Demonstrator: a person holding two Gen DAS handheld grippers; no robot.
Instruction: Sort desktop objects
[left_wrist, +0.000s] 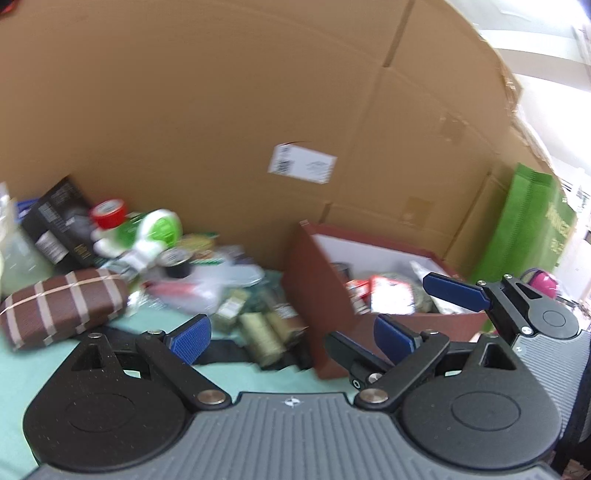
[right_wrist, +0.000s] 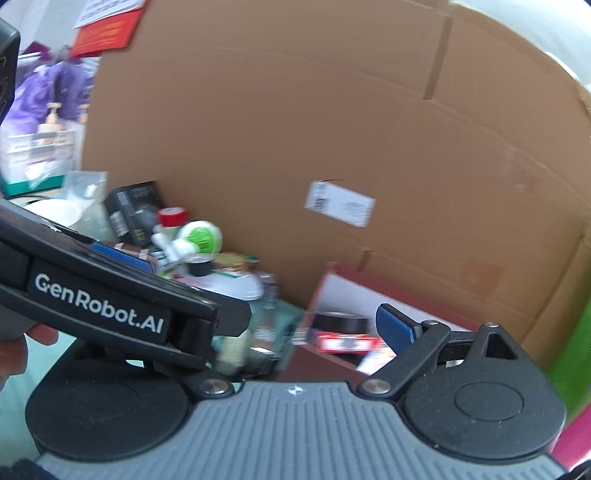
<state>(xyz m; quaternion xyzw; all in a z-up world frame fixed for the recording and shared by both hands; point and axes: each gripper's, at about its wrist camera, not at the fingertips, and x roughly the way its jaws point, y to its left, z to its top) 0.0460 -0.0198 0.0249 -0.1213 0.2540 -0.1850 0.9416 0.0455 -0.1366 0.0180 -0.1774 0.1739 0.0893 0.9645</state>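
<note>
Clutter (left_wrist: 207, 273): desk items lie heaped on the green cloth (left_wrist: 33, 369) against the big cardboard sheet (left_wrist: 221, 110), left of the red box (left_wrist: 314, 295); I judge the sorting well short of done.
Red box: open-topped beside the heap, already holding packets and a dark roll, so I take it as the bin that things go into.
Left gripper (left_wrist: 291, 334): fingers spread wide with nothing between them, hovering low in front of the spools (left_wrist: 262, 332), I think to pick next from the near edge.
Right gripper (left_wrist: 454, 291): in its own view only one blue pad (right_wrist: 395, 328) shows, the left gripper crossing in front of the other; the gap looks wide and empty, though blur makes me unsure.
Brown case (left_wrist: 62, 306): lies flat at the heap's left, apart from both grippers.
</note>
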